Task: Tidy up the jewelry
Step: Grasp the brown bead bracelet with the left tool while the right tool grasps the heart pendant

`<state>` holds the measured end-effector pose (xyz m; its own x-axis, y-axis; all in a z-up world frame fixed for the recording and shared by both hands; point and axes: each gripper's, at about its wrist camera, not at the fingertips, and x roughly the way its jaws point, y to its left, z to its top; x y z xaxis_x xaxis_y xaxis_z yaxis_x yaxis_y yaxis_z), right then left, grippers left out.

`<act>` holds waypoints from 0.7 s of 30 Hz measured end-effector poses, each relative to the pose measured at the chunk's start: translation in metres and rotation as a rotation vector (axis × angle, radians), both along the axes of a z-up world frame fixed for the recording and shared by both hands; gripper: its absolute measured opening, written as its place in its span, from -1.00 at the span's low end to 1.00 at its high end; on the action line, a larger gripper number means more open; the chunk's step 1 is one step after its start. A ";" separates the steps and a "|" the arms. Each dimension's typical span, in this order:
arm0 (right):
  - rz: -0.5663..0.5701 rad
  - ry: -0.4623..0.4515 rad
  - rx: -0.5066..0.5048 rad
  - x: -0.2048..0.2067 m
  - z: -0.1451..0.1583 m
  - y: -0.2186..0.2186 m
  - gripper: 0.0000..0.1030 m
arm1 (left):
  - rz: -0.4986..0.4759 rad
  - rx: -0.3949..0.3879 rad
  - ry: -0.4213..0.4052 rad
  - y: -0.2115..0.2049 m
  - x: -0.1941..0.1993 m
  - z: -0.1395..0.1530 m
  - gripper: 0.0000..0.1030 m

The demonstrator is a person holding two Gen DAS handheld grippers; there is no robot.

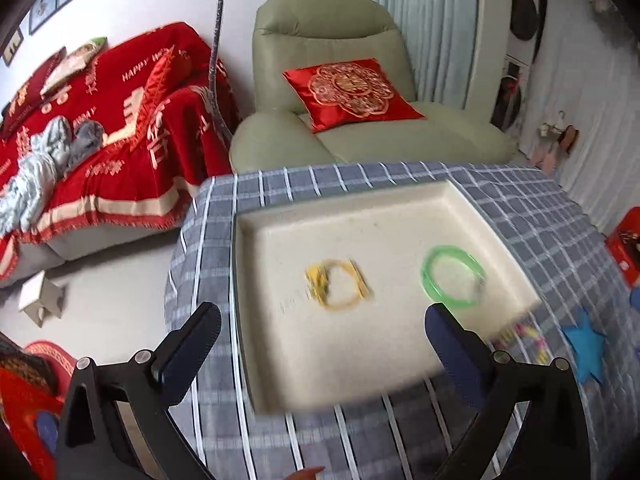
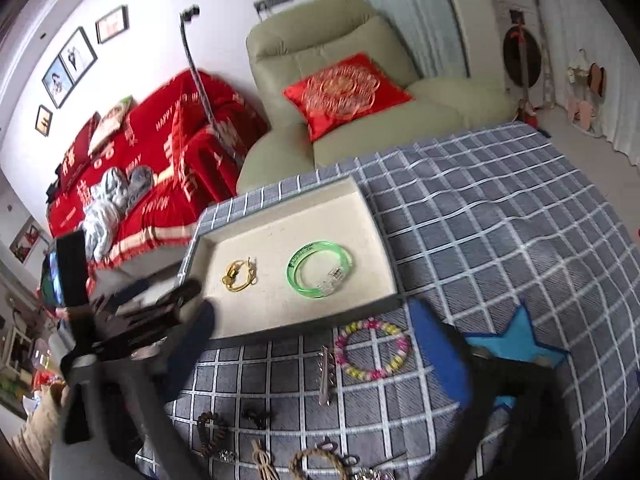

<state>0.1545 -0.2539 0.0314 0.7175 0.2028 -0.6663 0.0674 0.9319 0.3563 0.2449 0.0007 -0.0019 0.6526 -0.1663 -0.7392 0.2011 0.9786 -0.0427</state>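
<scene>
A cream tray (image 1: 280, 344) (image 2: 224, 248) lies on the checked cloth. In it lie a yellow cord bracelet (image 1: 338, 286) (image 2: 239, 274) and a green bangle (image 1: 452, 276) (image 2: 320, 274). My left gripper (image 1: 320, 332) is open and empty over the tray's near side. My right gripper (image 2: 320, 344) is open and empty above a pink-and-yellow bead bracelet (image 2: 374, 350) and a metal hair clip (image 2: 326, 376) on the cloth in front of the tray. The bead bracelet shows blurred in the left wrist view (image 1: 524, 336).
A blue paper star (image 2: 516, 336) (image 1: 584, 344) lies right of the tray. Dark beads (image 2: 210, 432), a black piece (image 2: 256, 414) and a braided bracelet (image 2: 316, 460) lie near the front edge. A green armchair (image 1: 360, 92) and red sofa (image 1: 100, 140) stand beyond the table.
</scene>
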 end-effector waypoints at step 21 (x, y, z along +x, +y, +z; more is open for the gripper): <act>-0.039 0.277 -0.119 -0.117 -0.090 0.013 1.00 | -0.031 -0.006 0.112 0.034 -0.134 -0.060 1.00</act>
